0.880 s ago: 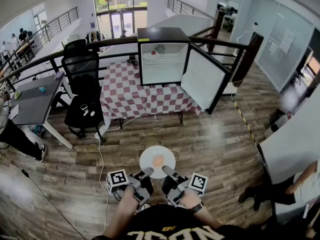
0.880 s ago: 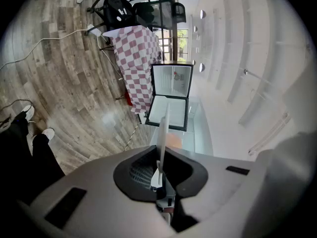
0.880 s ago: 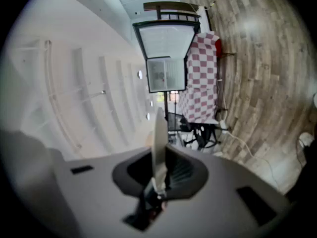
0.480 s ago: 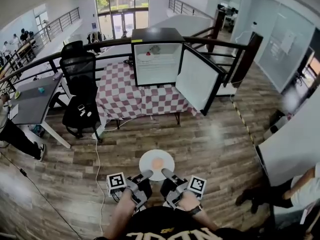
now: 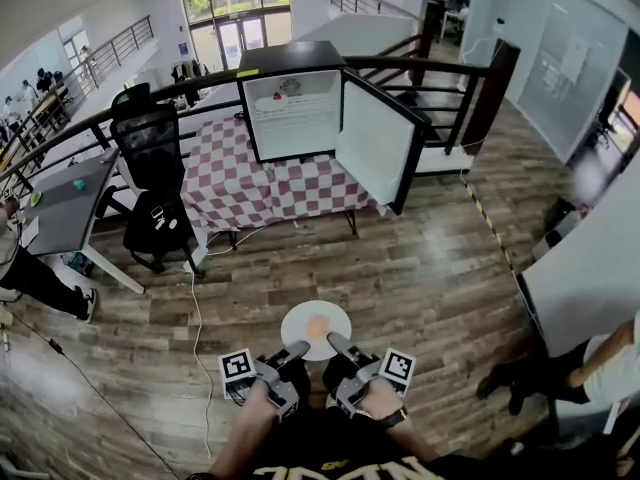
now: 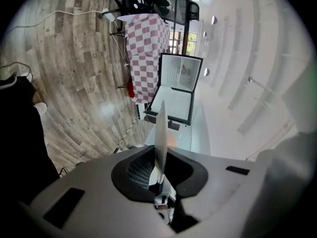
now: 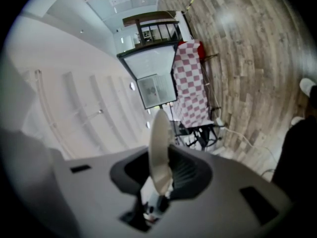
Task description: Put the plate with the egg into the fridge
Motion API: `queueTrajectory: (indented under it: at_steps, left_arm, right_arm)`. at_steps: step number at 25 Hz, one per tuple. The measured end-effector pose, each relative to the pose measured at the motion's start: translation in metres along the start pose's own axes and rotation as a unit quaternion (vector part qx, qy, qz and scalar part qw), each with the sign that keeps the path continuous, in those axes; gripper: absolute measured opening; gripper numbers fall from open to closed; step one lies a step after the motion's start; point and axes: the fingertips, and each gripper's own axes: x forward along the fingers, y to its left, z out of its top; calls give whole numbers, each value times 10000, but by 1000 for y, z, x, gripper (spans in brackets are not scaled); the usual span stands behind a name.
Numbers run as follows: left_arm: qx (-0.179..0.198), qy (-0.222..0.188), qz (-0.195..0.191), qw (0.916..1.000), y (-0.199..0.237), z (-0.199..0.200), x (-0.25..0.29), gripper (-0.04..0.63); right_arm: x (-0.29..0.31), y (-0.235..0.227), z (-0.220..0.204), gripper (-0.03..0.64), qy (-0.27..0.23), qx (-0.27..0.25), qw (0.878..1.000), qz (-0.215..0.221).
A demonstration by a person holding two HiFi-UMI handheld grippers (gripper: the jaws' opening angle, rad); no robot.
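Observation:
A white plate (image 5: 304,320) with an orange-yellow egg (image 5: 318,325) on it hangs level over the wooden floor, close in front of the person. My left gripper (image 5: 297,349) is shut on its near-left rim and my right gripper (image 5: 334,342) on its near-right rim. In the left gripper view the plate (image 6: 160,133) shows edge-on between the jaws; in the right gripper view the plate (image 7: 159,150) does the same. The small black fridge (image 5: 296,113) stands far ahead on a table, its door (image 5: 374,150) swung open to the right and its white inside showing.
The fridge's table wears a red-and-white checked cloth (image 5: 262,196). A black office chair (image 5: 150,168) and a grey desk (image 5: 62,206) stand to its left. A white cable (image 5: 196,313) runs over the floor. A person (image 5: 585,368) sits at the right edge by a white counter.
In the head view the fridge and table have slid up and to the left. The plate sits slightly lower in the picture, still gripped by both grippers.

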Motion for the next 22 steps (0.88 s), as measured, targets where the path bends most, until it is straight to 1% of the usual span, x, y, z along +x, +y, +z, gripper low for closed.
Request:
queueTrajectory:
  at_steps: [5, 9, 13, 16, 19, 22]
  left_arm:
    - [-105, -233, 67, 9997, 9, 6, -8, 41]
    - [-235, -273, 69, 9993, 8, 23, -4, 41]
    - [-219, -109, 33, 9997, -3, 53, 20, 41]
    - [-142, 79, 40, 9999, -21, 77, 38, 41]
    - [-42, 179, -72, 9998, -45, 107, 53, 41]
    - [20, 167, -168, 9997, -65, 142, 65, 41]
  right_arm:
    - [4, -13, -6, 80, 137, 139, 9998, -55]
    - [21, -15, -2, 81, 116, 209, 9996, -174]
    - [51, -12, 22, 83, -132, 180, 9996, -170]
    - [78, -3, 38, 83, -334, 172, 9992, -94]
    - [114, 11, 52, 83, -351, 54, 9994, -8]
    - [155, 21, 63, 83, -340, -51, 9994, 76]
